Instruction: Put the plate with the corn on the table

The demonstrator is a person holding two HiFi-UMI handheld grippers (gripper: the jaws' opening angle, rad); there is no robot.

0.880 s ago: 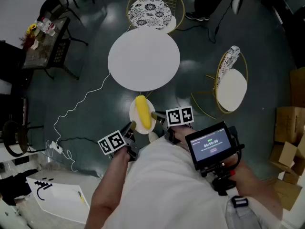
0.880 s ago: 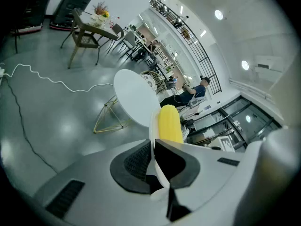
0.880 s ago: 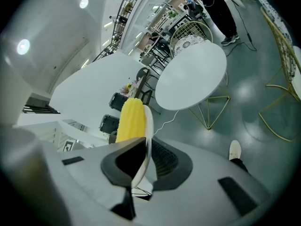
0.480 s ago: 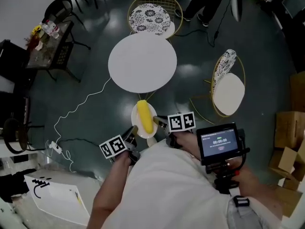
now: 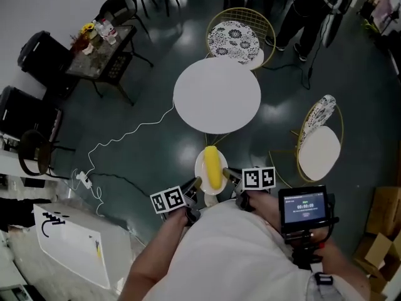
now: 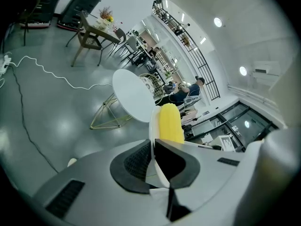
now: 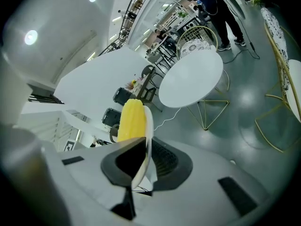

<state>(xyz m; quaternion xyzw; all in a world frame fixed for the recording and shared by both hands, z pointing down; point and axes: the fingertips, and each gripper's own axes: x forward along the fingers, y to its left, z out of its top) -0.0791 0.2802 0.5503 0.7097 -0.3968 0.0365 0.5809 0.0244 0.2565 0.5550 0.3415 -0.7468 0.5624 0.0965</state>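
Note:
A white plate [image 5: 202, 168] carrying a yellow corn cob [image 5: 213, 167] is held in the air just in front of the person, short of the round white table [image 5: 217, 95]. My left gripper [image 5: 193, 185] is shut on the plate's left rim and my right gripper [image 5: 229, 175] is shut on its right rim. In the left gripper view the plate rim [image 6: 153, 140] sits pinched between the dark pads, with the corn [image 6: 170, 123] behind it and the table [image 6: 131, 94] beyond. The right gripper view shows the same rim [image 7: 147, 145], corn [image 7: 130, 120] and table [image 7: 190, 79].
A gold wire chair with a patterned cushion [image 5: 233, 37] stands behind the table, another gold chair [image 5: 319, 148] to the right. A white cable [image 5: 125, 133] runs across the dark floor at left. A small dark side table [image 5: 103, 46] stands far left. A person's legs [image 5: 307, 11] are at top right.
The view has shifted as the person stepped forward; the plate with corn stays held between both grippers and is now a little nearer the round table.

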